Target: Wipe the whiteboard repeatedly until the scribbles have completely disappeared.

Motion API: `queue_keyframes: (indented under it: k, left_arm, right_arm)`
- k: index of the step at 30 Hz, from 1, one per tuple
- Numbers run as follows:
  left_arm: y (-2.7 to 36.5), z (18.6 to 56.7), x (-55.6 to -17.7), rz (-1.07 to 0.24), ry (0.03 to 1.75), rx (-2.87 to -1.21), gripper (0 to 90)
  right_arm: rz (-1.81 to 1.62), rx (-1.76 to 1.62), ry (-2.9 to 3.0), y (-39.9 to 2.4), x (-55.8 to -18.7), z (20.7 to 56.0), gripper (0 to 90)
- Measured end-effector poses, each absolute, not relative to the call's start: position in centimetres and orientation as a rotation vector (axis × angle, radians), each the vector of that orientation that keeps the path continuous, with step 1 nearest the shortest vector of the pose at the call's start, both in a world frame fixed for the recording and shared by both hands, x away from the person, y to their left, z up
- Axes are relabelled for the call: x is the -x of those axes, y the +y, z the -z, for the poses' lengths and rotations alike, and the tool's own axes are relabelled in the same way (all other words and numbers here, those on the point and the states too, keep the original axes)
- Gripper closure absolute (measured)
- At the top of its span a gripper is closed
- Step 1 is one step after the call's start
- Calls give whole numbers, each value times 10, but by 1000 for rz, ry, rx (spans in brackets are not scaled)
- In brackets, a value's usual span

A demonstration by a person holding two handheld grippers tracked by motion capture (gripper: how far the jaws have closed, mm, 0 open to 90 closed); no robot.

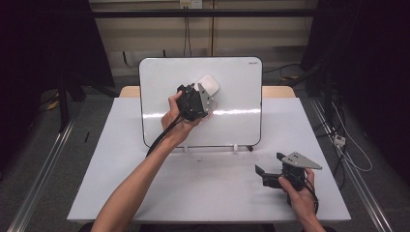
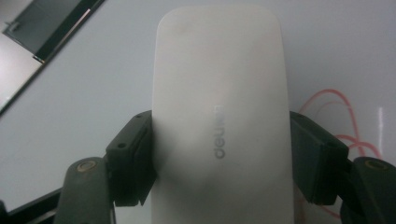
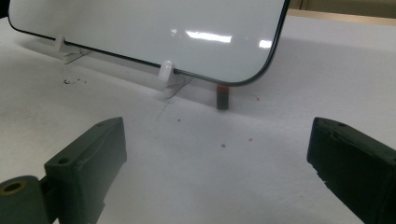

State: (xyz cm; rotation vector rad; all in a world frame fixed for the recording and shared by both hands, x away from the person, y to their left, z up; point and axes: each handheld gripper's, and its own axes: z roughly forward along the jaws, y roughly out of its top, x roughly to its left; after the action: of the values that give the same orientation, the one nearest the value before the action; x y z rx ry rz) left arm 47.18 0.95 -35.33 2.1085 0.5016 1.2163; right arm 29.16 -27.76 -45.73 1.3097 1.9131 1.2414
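From the high view we find the left gripper (image 1: 207, 92) at about 11 o'clock from the middle of the white table (image 1: 96, 183), raised against the whiteboard (image 1: 159, 77) that leans on its small white feet; its tongs are clamped on the white eraser (image 1: 209, 85), whose free end points toward 1 o'clock. In the left gripper view the eraser (image 2: 219, 93) stands between the two black pads (image 2: 133, 158), both pressed to its long sides, with grey lettering on its back; faint red pen marks (image 2: 345, 121) lie on the board at 3 o'clock of it. Moving rightward, the right gripper (image 1: 267, 166) sits low over the table at about 4 o'clock, its tongs wide and holding nothing; in the right gripper view bare tabletop (image 3: 210, 177) shows between them, and a small dark block (image 3: 222, 98) stands at 12 o'clock under the whiteboard's (image 3: 140, 28) lower corner.
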Motion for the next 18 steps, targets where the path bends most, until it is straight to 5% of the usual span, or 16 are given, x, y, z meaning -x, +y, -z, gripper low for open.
queue_keyframes:
  k: [18]
  left_arm:
    - [0,369,-457,-1230,432,-2148,310]
  right_arm:
    - [-1243,-1312,1919,-277,-292,457,46]
